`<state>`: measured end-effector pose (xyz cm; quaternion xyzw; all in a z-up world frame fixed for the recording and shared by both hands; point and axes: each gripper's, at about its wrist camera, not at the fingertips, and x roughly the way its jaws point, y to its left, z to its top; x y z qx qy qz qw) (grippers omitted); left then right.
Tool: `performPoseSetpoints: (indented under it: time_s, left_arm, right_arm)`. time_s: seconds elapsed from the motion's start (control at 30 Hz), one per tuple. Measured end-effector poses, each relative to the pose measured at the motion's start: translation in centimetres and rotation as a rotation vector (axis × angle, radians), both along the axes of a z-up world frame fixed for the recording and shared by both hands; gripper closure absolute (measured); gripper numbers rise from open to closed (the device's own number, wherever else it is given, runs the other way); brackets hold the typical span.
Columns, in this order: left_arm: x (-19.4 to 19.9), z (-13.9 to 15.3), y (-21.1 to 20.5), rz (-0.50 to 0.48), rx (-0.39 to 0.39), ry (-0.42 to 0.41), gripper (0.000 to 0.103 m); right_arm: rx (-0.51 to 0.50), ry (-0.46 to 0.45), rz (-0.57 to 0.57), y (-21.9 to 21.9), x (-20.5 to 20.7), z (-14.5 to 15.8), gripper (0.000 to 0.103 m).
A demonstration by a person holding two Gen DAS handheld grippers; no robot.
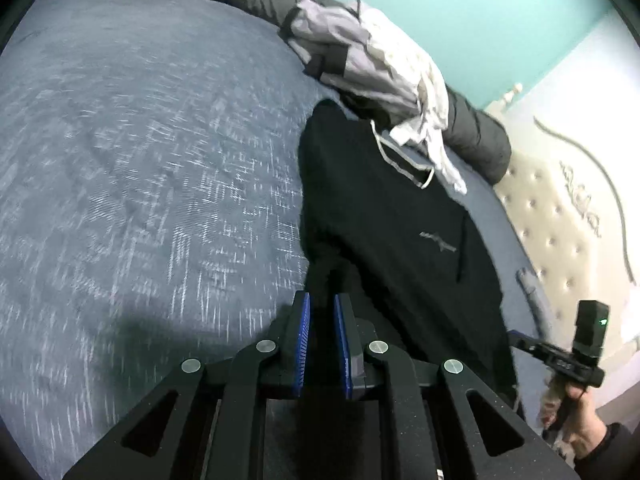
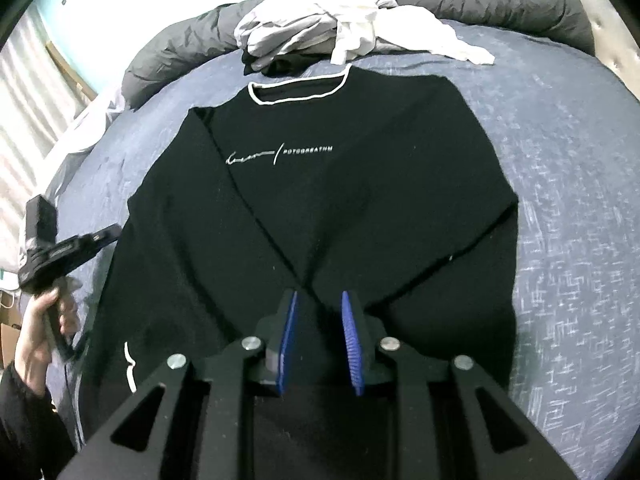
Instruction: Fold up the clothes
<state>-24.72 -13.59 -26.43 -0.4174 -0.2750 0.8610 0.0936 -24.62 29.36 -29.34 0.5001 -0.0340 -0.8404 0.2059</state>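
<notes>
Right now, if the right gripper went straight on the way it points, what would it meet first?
Probably the black sweatshirt: the right gripper points down at its lower front, where the folded-in sleeves cross. Depth is unclear.

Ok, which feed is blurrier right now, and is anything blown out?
Left wrist view: bedspread streaked with motion blur, the gripper's shadow dark beside the fingers. Right wrist view: sharper, the black sweatshirt print readable, but the top-left corner is overexposed white.
</notes>
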Motion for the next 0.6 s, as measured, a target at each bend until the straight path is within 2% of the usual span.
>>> performPoseSetpoints:
  time_s: [0.13, 0.2, 0.33, 0.6]
  left_arm:
    - [-1.0, -0.7, 0.0, -0.023, 0.049, 0.007, 0.089]
    - [-1.4, -0.6, 0.4, -0.033, 0.027, 0.009, 0.089]
    - [-2.3, -0.9, 0.6, -0.048, 0.035, 0.005, 0.089]
    - [-2.0, 0.0, -0.2, -0.044, 0.081, 0.031, 0.089]
  right_arm:
    - [-0.01, -0.002, -0.015, 0.5, -0.2, -0.4, 0.081]
    - [-0.016, -0.007, -0.025, 0.7, -0.5, -0.6, 0.081]
    - [-0.02, -0.009, -0.023, 0.6, -0.7, -0.9, 0.081]
    - [-0.01, -0.006, 0.008, -0.3, -0.6, -1.2, 0.081]
